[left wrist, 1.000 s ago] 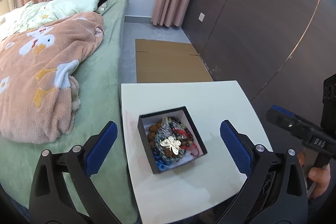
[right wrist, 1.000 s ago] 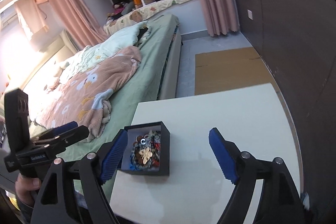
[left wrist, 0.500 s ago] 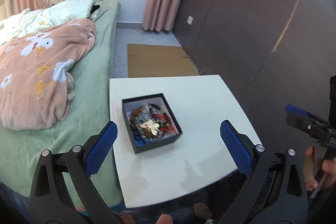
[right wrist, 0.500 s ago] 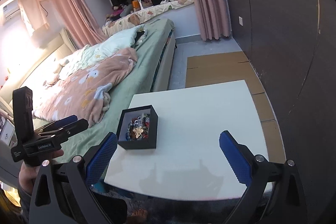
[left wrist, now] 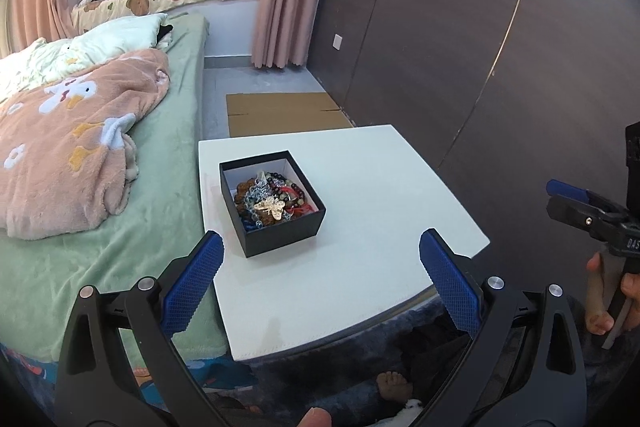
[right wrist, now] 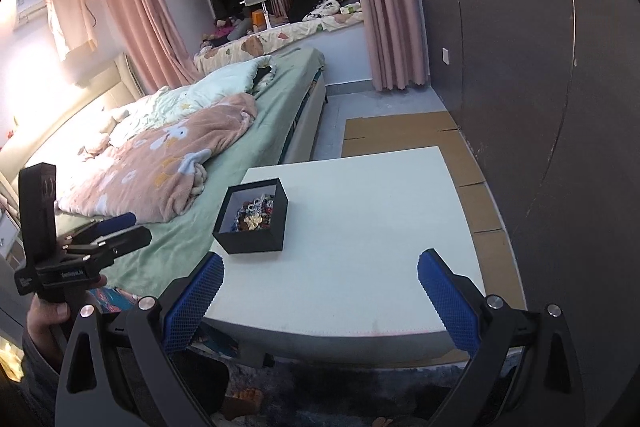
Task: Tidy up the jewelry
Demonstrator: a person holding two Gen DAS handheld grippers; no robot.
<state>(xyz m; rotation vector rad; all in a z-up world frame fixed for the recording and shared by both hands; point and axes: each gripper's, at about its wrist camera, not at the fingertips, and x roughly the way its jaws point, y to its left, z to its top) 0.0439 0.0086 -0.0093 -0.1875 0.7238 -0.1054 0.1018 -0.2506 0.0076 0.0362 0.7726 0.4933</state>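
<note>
A black open box (left wrist: 276, 223) stands on the left half of a white table (left wrist: 380, 195). It holds a tangled heap of jewelry (left wrist: 272, 203): bead bracelets, chains and a gold butterfly piece. The box also shows in the right wrist view (right wrist: 256, 241) with the jewelry (right wrist: 256, 215) inside. My left gripper (left wrist: 320, 279) is open and empty, held off the table's near edge, well short of the box. My right gripper (right wrist: 318, 293) is open and empty, also held off the near edge. Each gripper shows at the edge of the other's view.
A bed (left wrist: 168, 187) with a pink blanket (left wrist: 68, 147) runs along the table's left side. A dark panelled wall (left wrist: 480, 47) stands to the right. Flattened cardboard (left wrist: 280, 113) lies on the floor beyond the table. Bare feet (left wrist: 394, 385) show below.
Both grippers have pulled back and up from the table, so the box now looks smaller and farther off. Both stay open and empty.
</note>
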